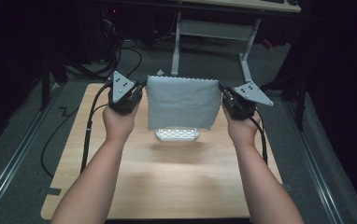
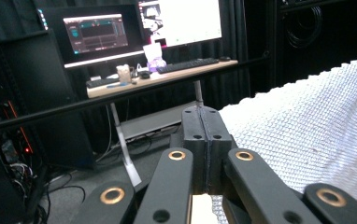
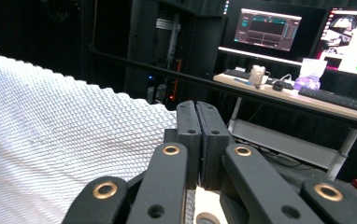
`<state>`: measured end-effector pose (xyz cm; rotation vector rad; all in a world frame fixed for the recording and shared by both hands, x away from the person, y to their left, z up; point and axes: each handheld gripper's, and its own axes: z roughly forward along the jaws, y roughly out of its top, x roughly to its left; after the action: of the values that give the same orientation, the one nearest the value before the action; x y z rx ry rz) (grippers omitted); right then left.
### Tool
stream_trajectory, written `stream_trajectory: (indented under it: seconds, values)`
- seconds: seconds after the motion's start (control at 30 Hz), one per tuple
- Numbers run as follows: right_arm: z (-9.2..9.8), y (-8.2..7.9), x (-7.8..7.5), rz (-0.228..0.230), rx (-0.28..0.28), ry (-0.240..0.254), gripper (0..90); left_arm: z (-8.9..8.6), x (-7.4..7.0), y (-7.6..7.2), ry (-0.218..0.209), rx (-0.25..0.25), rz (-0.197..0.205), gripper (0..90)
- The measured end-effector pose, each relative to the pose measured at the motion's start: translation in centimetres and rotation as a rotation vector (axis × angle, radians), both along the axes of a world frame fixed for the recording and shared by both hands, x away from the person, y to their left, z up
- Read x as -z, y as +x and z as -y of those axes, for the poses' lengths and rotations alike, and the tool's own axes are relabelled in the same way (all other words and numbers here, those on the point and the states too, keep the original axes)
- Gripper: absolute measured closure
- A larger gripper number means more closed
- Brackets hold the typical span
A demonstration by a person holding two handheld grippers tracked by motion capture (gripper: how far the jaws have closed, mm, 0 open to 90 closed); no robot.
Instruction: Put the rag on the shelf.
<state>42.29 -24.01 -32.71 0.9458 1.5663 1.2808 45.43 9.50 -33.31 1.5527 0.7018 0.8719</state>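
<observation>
A pale textured cloth (image 1: 182,103) hangs stretched between the two grippers, lifted clear of the wooden surface (image 1: 167,186). The left gripper (image 1: 138,91) has its fingers pressed together on the cloth's upper corner; the right gripper (image 1: 224,95) pinches the opposite corner likewise. A small white perforated tray (image 1: 177,135) sits below the cloth's hanging edge. This looks like mid-fold or spreading; next probably means lowering the cloth evenly, keeping both corners level.

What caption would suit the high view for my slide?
Two hand-held grippers, left and right, hold a grey cloth stretched above a wooden table.
</observation>
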Motion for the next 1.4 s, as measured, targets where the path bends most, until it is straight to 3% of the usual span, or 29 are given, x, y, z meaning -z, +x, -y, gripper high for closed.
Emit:
stream_trajectory:
  seconds: [0.17,0.43,0.6,0.77,0.8,1.0,1.17,1.4]
  values:
    - [0.0,0.9,-0.2,0.012,0.025,-0.024,90.0,0.7,-0.3,1.0,0.038,-0.02,0.028,90.0]
    - [0.0,2.0,-0.8,0.01,0.019,-0.034,89.9,0.7,-0.7,2.2,0.062,-0.033,0.02,90.0]
    - [-0.3,3.1,-0.5,-0.007,0.014,-0.089,90.0,0.8,0.1,3.0,0.092,-0.052,-0.002,90.0]
    - [-0.5,4.6,0.8,-0.063,0.0,-0.107,90.0,0.7,1.8,4.3,0.125,-0.06,-0.059,90.0]
    - [-0.7,5.2,1.6,-0.088,0.0,-0.128,90.0,0.7,2.3,4.4,0.128,-0.063,-0.074,90.0]
    - [-1.0,6.3,4.1,-0.16,-0.015,-0.145,89.9,0.5,5.0,5.2,0.156,-0.069,-0.15,90.0]
    - [-1.1,6.7,5.6,-0.189,-0.015,-0.169,89.9,0.3,7.2,5.3,0.157,-0.047,-0.213,90.0]
    - [-0.8,6.7,8.1,-0.239,-0.028,-0.125,89.9,0.1,10.0,4.8,0.133,-0.022,-0.274,90.0]
